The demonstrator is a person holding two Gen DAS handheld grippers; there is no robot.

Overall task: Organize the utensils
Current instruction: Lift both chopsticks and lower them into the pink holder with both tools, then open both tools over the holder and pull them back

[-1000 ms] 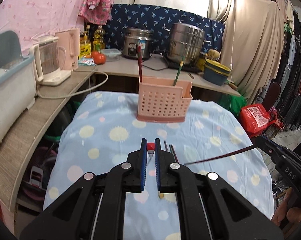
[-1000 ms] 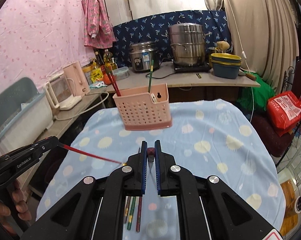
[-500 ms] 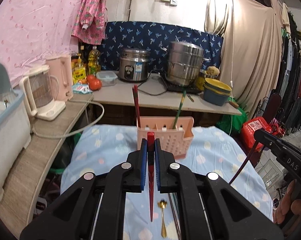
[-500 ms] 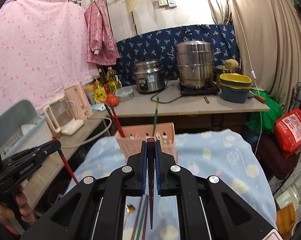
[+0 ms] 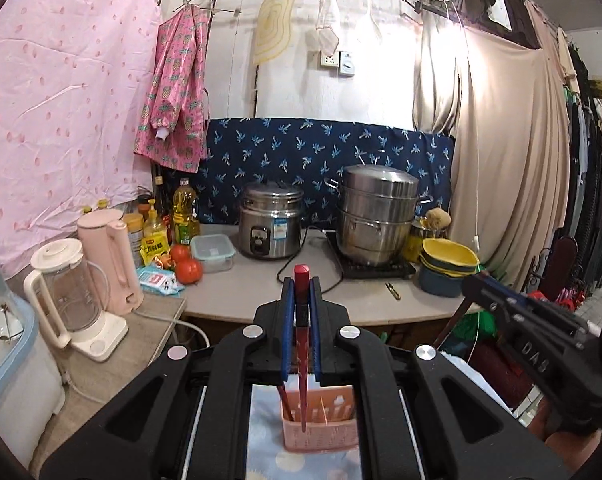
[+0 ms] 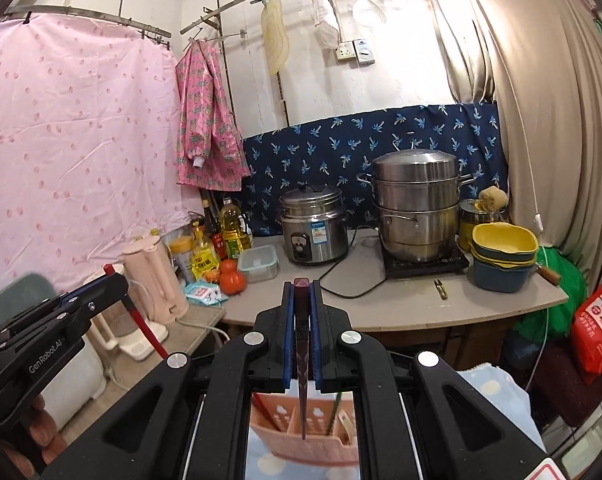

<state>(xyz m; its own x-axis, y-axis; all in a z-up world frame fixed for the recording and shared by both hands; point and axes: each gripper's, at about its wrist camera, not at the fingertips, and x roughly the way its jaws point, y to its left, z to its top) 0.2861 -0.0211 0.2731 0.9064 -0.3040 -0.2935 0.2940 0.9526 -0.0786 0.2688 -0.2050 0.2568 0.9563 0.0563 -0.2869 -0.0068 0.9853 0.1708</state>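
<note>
My left gripper is shut on a red chopstick that hangs nearly upright, its tip over the pink slotted utensil holder below. Another red chopstick stands in the holder. My right gripper is shut on a dark maroon chopstick, tip down above the same holder, which also has a green chopstick in it. The holder sits on a blue spotted tablecloth. Each gripper shows in the other's view: the right gripper, the left gripper.
Behind the table runs a counter with a rice cooker, a steel steamer pot, stacked bowls, tomatoes, bottles, a pink kettle and a blender. A red bag hangs at right.
Both grippers rose and moved toward the holder. Their chopsticks swung from pointing sideways to hanging upright between the jaws. The holder dropped from mid-view to below the fingers.
</note>
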